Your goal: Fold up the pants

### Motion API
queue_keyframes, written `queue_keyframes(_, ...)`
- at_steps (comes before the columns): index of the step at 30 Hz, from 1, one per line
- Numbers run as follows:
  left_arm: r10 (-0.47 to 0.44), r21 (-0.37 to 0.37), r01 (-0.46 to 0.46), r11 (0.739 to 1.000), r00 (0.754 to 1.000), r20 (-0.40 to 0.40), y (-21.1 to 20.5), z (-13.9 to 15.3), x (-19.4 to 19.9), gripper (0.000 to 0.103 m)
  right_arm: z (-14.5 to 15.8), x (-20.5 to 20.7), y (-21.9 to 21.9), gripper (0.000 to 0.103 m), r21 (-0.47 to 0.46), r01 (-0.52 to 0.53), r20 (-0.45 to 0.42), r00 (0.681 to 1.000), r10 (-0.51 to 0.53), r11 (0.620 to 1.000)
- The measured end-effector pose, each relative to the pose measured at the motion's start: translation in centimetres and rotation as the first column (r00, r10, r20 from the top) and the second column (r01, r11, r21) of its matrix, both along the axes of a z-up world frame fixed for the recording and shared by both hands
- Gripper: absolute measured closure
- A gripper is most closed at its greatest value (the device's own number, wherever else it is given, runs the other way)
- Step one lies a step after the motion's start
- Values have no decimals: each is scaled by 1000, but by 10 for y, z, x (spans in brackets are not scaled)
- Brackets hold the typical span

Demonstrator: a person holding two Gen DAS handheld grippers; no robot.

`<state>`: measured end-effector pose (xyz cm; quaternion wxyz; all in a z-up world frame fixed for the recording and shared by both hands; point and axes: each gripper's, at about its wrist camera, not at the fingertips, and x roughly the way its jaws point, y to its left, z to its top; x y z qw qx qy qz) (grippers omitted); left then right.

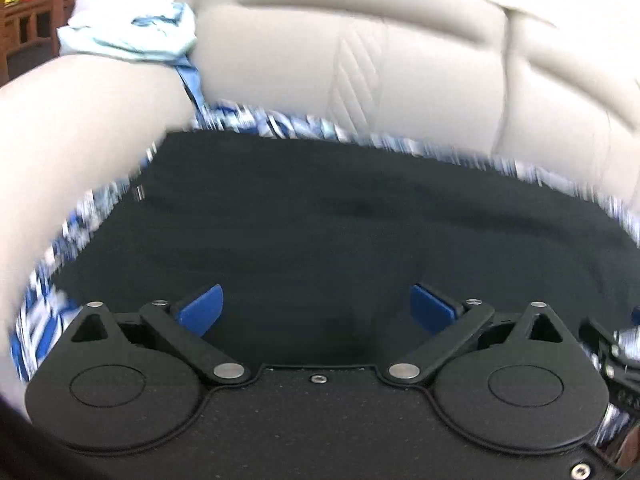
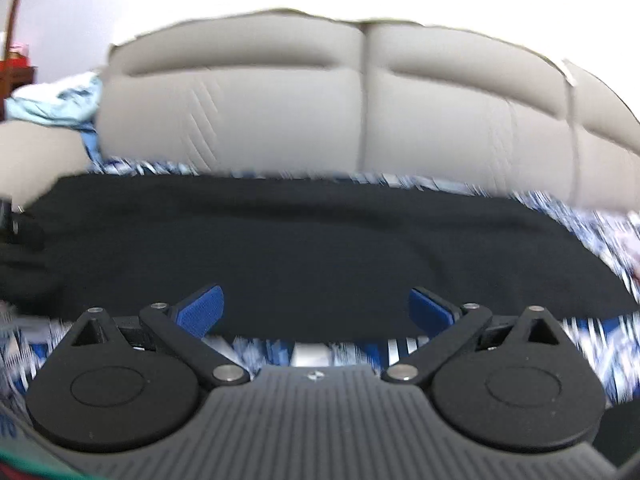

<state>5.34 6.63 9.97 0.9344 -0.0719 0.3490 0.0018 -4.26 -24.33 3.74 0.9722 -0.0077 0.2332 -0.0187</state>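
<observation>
Left wrist: gripper (image 1: pixel 316 308) wide, empty.

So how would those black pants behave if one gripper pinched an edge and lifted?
The black pants lie flat with soft ripples on the patterned sheet, so they would probably drape limply. Likely light, and the matte cloth should not slip from the blue pads.
</observation>
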Motion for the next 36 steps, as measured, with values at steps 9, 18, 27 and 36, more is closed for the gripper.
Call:
queue_keyframes(9, 346, -199, -363, 910, 931, -112, 96, 11, 195, 1, 39, 145, 16, 0, 23, -143, -29, 989, 143, 990)
queue_keyframes(18, 612, -28, -638, 770, 749, -254, 117, -57, 327, 1, 13, 187, 37, 0, 8, -132, -62, 989, 132, 991)
queue_keyframes(27, 717, 162, -698, 698, 677, -167, 106, -96, 340, 3, 9, 183, 26, 0, -18, -77, -46, 996, 76, 997)
queue_keyframes(36, 688, 102, -681, 725, 724, -55, 81, -67, 301, 99, 19, 171, 17, 0, 2, -29, -4, 1000, 29, 1000)
